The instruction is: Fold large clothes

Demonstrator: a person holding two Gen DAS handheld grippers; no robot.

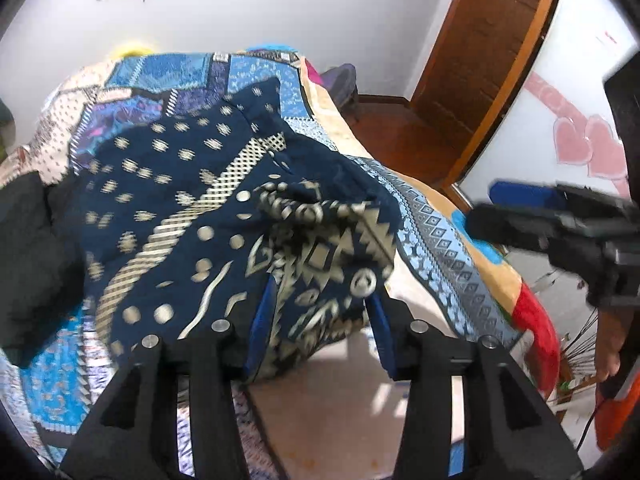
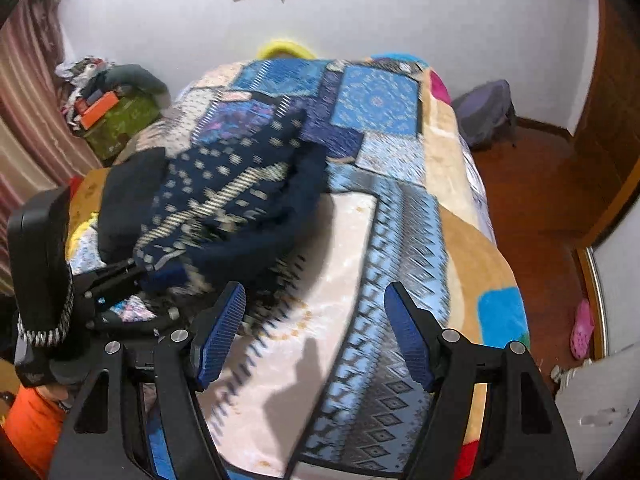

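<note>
A large navy garment with cream geometric print (image 1: 224, 216) lies bunched on the bed and hangs over my left gripper (image 1: 320, 320). The cloth fills the gap between the blue pads, which stand fairly wide apart. The same garment (image 2: 232, 200) shows in the right wrist view, lifted at its near edge by the left gripper (image 2: 132, 276). My right gripper (image 2: 316, 336) is open and empty above the bedspread, to the right of the garment. It also shows blurred in the left wrist view (image 1: 560, 224).
The bed carries a patchwork blue, cream and orange blanket (image 2: 400, 152). A black garment (image 1: 32, 248) lies left of the navy one. A green box with clutter (image 2: 120, 116) stands at the far left. A wooden door (image 1: 488, 40) and floor are on the right.
</note>
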